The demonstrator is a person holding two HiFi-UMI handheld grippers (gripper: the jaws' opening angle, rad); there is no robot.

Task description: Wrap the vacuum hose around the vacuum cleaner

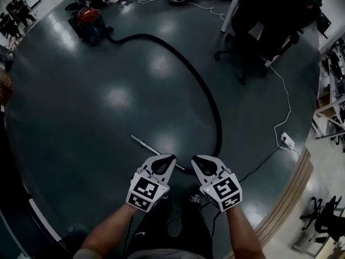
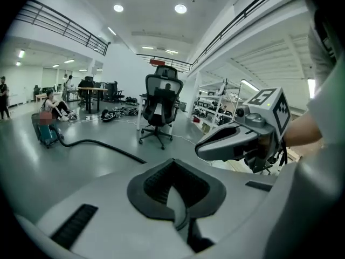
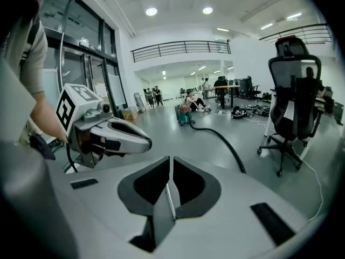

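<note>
Left gripper [image 1: 171, 158]: jaws pressed together, nothing between them. Right gripper [image 1: 195, 159]: jaws likewise closed, empty. Both were held side by side, low in the head view, tips near each other but apart, pointing forward and down over the dark glossy floor [image 1: 108, 96].

Long black ribbed vacuum hose [image 1: 200, 82] lay uncoiled on the floor. It ran from the canister vacuum cleaner with a red top and blue body [image 1: 89, 21], far off at upper left, in a wide curve to end just beyond the right gripper. A thin silver metal wand tube [image 1: 143, 142] lay on the floor just ahead of the left gripper.

Black mesh office chair [image 1: 259, 26] stood at upper right, white power strip [image 1: 287, 140] at right
</note>
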